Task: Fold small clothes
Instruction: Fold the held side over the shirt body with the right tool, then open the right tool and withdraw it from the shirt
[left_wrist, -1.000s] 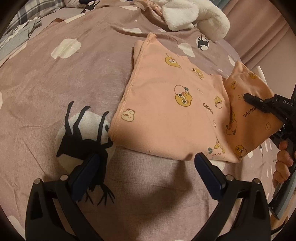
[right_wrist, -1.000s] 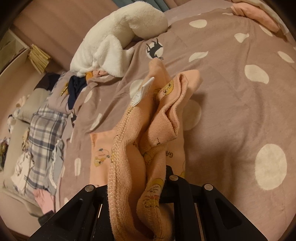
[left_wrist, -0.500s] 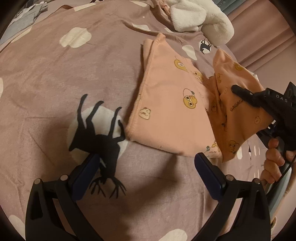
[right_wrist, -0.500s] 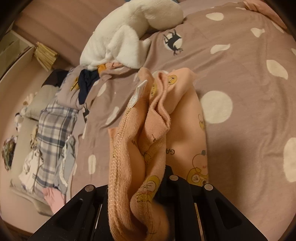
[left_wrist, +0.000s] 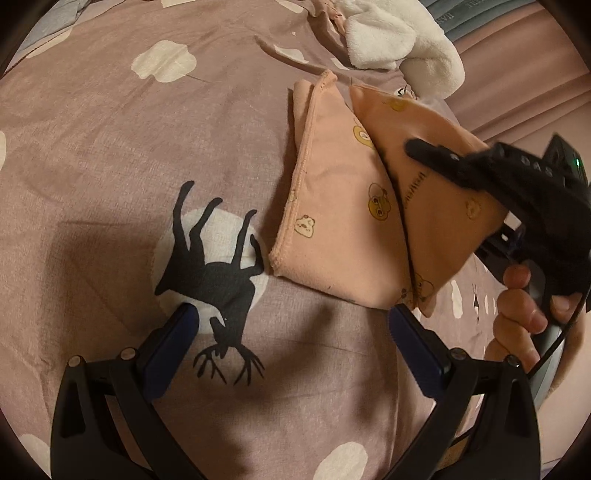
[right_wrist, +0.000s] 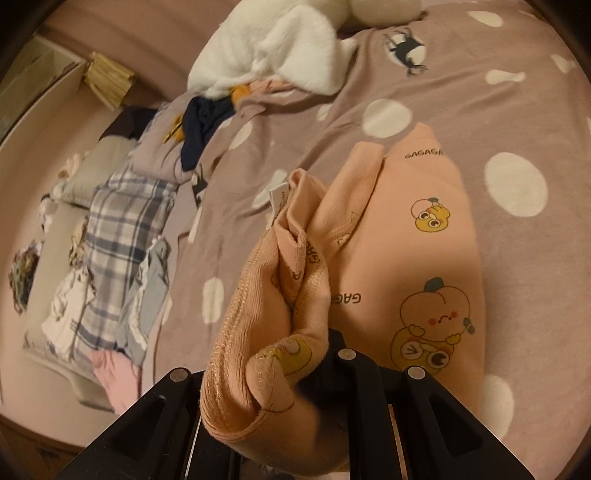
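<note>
A small peach garment (left_wrist: 332, 206) with cartoon prints lies half folded on the mauve bedspread (left_wrist: 147, 147). Its right part is lifted as a flap (left_wrist: 443, 221) and leans over the flat part. My right gripper (left_wrist: 417, 149) is shut on that flap's edge, with a person's hand (left_wrist: 517, 317) on its handle. In the right wrist view the bunched hem (right_wrist: 266, 332) fills my right gripper (right_wrist: 295, 362) and hides its fingertips; the flat part (right_wrist: 424, 258) lies beyond. My left gripper (left_wrist: 291, 317) hovers open over the bedspread just in front of the garment, holding nothing.
A white fluffy blanket (left_wrist: 399, 40) lies behind the garment. A black deer print (left_wrist: 214, 273) marks the bedspread near my left gripper. Plaid and other loose clothes (right_wrist: 122, 221) and a navy item (right_wrist: 201, 125) sit at the bed's far side. Curtains (left_wrist: 517, 85) hang beyond.
My right gripper has carried the lifted flap to the left, over the flat part of the garment. The left gripper stayed open and drifted slightly.
</note>
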